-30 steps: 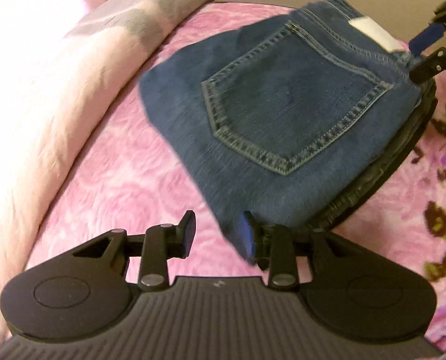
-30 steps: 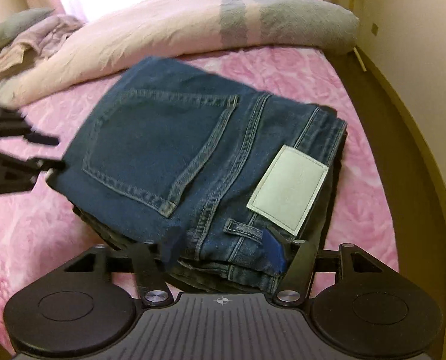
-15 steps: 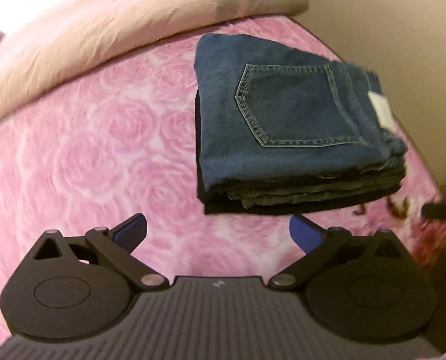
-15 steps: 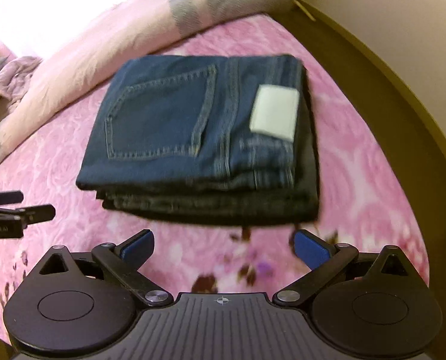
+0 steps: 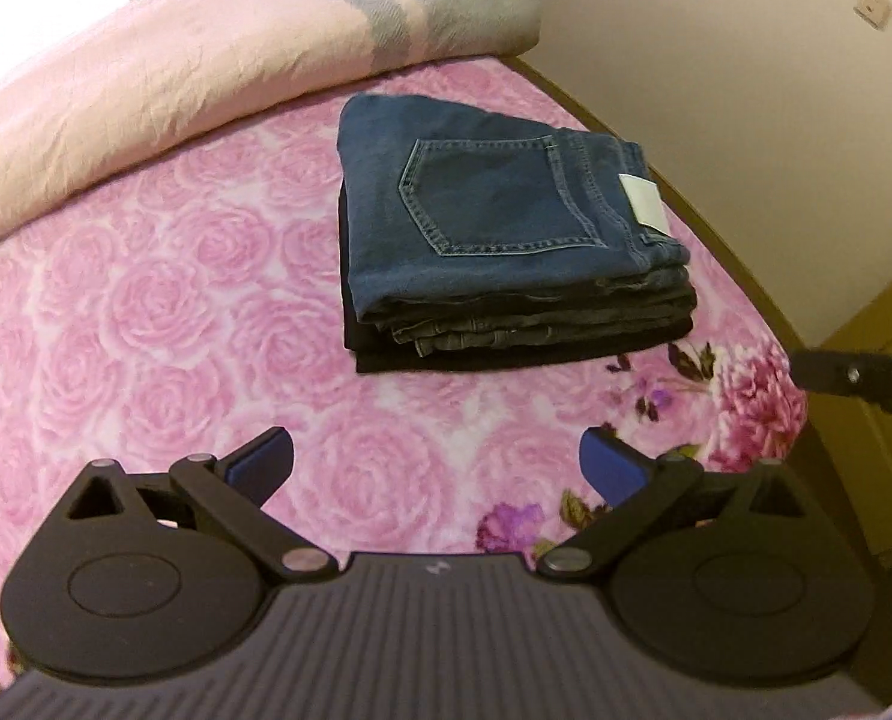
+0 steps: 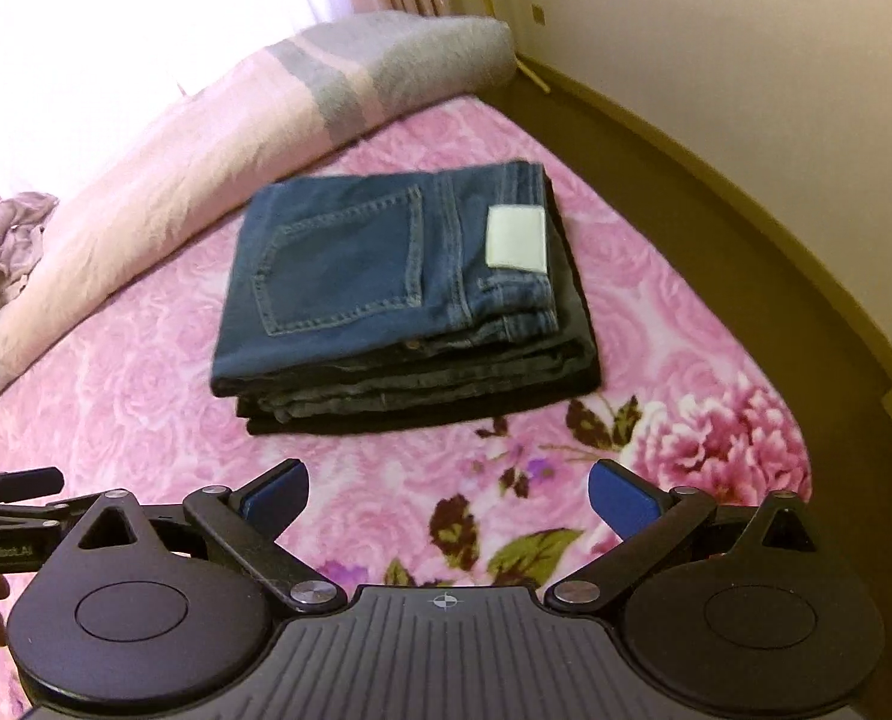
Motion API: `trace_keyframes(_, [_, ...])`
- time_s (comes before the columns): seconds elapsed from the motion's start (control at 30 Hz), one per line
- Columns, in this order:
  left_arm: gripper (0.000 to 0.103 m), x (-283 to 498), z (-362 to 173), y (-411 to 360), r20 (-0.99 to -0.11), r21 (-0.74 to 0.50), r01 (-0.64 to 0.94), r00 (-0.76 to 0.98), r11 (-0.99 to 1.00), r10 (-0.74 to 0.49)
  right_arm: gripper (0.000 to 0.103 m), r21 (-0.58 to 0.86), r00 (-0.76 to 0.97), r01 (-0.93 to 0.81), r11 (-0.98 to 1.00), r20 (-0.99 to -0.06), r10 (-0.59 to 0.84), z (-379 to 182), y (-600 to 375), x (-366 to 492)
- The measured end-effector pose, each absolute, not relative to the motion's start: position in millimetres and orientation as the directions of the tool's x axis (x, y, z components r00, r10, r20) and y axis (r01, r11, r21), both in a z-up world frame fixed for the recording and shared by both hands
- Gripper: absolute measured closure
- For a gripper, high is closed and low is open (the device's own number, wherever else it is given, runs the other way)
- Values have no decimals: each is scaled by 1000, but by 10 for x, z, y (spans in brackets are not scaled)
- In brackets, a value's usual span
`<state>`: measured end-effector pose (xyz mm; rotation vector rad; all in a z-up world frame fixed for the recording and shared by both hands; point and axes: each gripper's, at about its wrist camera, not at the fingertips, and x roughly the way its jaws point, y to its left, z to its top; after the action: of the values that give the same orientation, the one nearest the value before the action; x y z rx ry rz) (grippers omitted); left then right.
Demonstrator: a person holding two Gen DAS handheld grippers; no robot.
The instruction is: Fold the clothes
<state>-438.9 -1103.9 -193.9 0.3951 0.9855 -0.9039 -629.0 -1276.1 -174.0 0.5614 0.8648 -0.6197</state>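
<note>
Folded blue jeans lie pocket-up, with a pale waist patch, on top of a stack of dark folded garments on the pink rose bedspread. My left gripper hangs open above the bedspread, well short of the stack, nothing between its blue pads. My right gripper is also open and empty, short of the stack's near edge. Part of the right gripper shows at the right edge of the left wrist view, and part of the left gripper at the left edge of the right wrist view.
A rolled pink and grey duvet lies along the far side of the bed. Loose lilac clothes sit at far left. The bed's wooden edge and a beige wall run along the right.
Both grippers let go of the jeans, opened wide and drew back from the stack. The jeans now rest flat on top of the pile.
</note>
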Motion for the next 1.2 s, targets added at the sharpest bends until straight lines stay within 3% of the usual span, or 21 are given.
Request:
trace_keyframes(0.27, [4, -4646, -1509, -10842, -792, -37, 815, 330, 579, -514, 1, 155, 507, 680, 717, -806, -306, -1520, -12466, -6307])
trace_keyframes(1.2, [4, -4769, -1499, -10767, -795, -4, 813, 350, 582, -495, 1, 132, 495, 686, 716, -805, -327, -1403, -12153, -6472])
